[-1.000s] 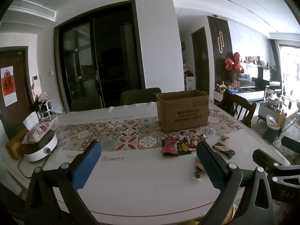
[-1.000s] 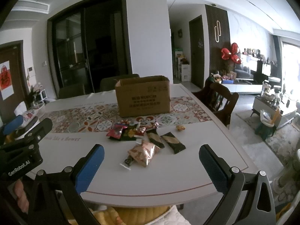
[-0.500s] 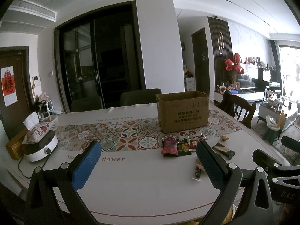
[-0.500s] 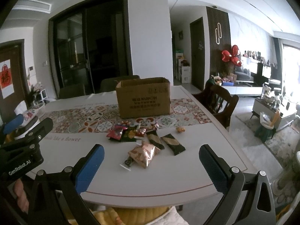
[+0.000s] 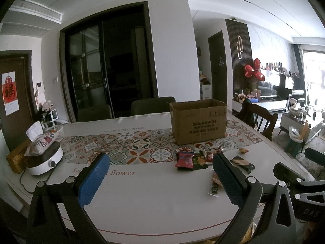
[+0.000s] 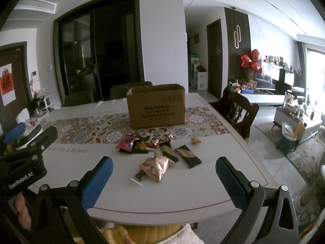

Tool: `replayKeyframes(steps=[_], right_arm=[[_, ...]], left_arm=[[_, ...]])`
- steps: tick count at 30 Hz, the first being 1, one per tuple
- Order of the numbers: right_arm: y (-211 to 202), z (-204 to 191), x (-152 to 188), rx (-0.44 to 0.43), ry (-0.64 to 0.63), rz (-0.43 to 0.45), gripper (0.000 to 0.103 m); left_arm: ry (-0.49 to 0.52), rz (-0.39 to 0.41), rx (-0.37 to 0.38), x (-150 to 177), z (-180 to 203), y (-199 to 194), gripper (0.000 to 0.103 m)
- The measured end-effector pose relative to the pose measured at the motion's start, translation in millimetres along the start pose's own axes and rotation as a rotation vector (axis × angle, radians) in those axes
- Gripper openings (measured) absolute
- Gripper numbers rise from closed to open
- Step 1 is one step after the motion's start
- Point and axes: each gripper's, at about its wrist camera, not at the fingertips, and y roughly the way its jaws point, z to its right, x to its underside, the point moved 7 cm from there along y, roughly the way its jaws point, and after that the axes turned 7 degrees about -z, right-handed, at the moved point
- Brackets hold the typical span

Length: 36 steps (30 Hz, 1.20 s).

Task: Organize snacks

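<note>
An open brown cardboard box (image 6: 156, 106) stands on the patterned runner of a white table (image 6: 182, 195); it also shows in the left wrist view (image 5: 199, 122). Several snack packets lie in front of it: a red packet (image 6: 125, 142), two dark packets (image 6: 187, 156), a pink foil bag (image 6: 156, 166). The red packet (image 5: 184, 160) shows in the left wrist view too. My right gripper (image 6: 162, 180) is open and empty, near the table's front edge, short of the snacks. My left gripper (image 5: 160, 180) is open and empty, left of the snacks.
A white cooker (image 5: 43, 161) with a floral tissue pouch sits at the table's left end beside a gold box (image 5: 15, 159). A wooden chair (image 6: 237, 111) stands at the right side. Dark chairs (image 5: 152, 105) stand behind the table.
Both views have shifted only slightly; the grippers stay open and the snacks and box have not moved.
</note>
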Motion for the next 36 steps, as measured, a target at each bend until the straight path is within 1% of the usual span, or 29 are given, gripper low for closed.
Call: replayKeyframes(steps=[26, 31, 36], right_arm=[[0.4, -2.4, 0.9, 0.002, -0.004, 0.001, 0.102], [1.5, -5.0, 0.7, -0.003, -0.005, -0.014, 0.102], [19.4, -12.1, 1.8, -0.011, 0.000, -0.051, 0.102]], left_arm=[[-0.001, 0.004, 0.000, 0.7, -0.9, -0.4, 0.103], [-0.002, -0.013, 0.001, 1.2, -0.3, 7.9, 0.103], [0.014, -0.053, 0.010, -4.8, -2.6, 29.2, 0.103]])
